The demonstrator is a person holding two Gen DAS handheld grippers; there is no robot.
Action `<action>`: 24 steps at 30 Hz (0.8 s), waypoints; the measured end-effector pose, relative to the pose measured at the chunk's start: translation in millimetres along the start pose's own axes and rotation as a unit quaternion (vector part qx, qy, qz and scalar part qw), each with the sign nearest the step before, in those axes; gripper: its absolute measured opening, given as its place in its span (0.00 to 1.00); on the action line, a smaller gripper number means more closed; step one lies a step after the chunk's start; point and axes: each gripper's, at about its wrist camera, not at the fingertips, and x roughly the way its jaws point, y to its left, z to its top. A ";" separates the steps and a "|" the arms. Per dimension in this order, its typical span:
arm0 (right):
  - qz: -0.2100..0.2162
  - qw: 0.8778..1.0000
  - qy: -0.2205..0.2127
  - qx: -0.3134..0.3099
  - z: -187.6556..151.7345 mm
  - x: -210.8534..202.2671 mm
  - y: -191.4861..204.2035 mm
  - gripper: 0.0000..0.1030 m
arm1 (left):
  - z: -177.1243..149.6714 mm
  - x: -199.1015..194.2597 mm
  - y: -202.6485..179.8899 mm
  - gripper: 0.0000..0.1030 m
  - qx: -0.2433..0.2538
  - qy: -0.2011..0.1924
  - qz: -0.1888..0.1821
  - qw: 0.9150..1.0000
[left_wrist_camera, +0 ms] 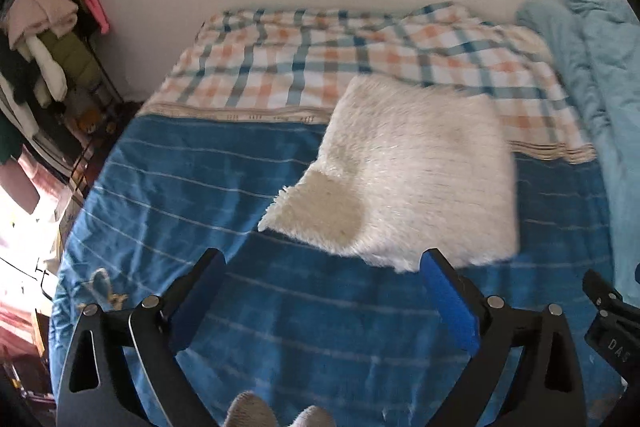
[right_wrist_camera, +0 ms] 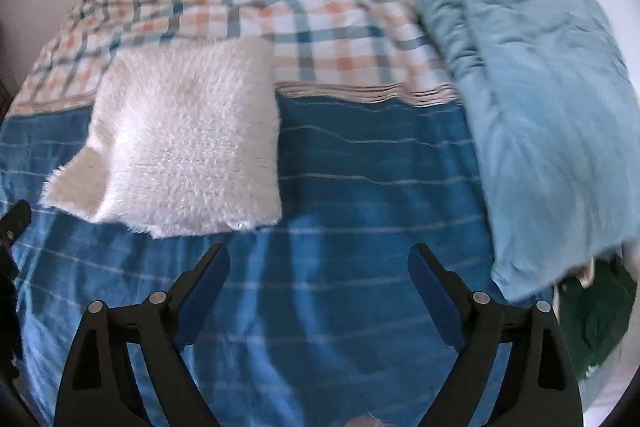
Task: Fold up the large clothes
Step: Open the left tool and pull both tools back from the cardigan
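Note:
A fluffy cream-white garment (left_wrist_camera: pixel 412 171) lies folded into a rough square on the blue striped bedspread (left_wrist_camera: pixel 200 195), with one flap sticking out at its near left corner. It also shows in the right wrist view (right_wrist_camera: pixel 188 135). My left gripper (left_wrist_camera: pixel 324 261) is open and empty, hovering just in front of the garment's near edge. My right gripper (right_wrist_camera: pixel 320 259) is open and empty, in front of and to the right of the garment. The right gripper's body shows at the left wrist view's right edge (left_wrist_camera: pixel 612 319).
A checked sheet (left_wrist_camera: pixel 320 55) covers the far half of the bed against a white wall. A light blue duvet (right_wrist_camera: pixel 540 107) is heaped along the bed's right side, with a dark green cloth (right_wrist_camera: pixel 596 323) below it. A clothes rack (left_wrist_camera: pixel 52 39) stands left of the bed.

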 end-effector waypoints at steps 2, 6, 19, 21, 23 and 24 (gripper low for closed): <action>-0.001 1.000 -0.007 0.013 -7.8 -43.1 -15.3 0.91 | -0.4 -26.2 -0.9 0.96 0.003 -0.006 -0.009 1.000; -0.004 0.999 -0.036 0.035 -31.5 -132.2 -45.5 0.91 | -9.2 -93.1 1.0 0.96 0.013 -0.020 -0.021 0.999; 0.004 0.993 -0.109 0.041 -114.0 -398.3 -124.0 0.91 | -45.9 -296.6 27.1 0.96 0.024 -0.071 -0.029 0.997; 0.008 0.993 -0.115 0.038 -123.5 -430.8 -134.1 0.91 | -51.3 -328.9 33.2 0.96 0.019 -0.080 -0.029 0.996; 0.012 0.992 -0.121 0.034 -133.1 -463.4 -143.1 0.91 | -54.9 -349.4 39.1 0.96 0.011 -0.086 -0.034 0.996; 0.018 0.991 -0.126 0.033 -136.6 -477.0 -146.6 0.91 | -56.1 -364.1 42.2 0.96 0.007 -0.092 -0.030 0.995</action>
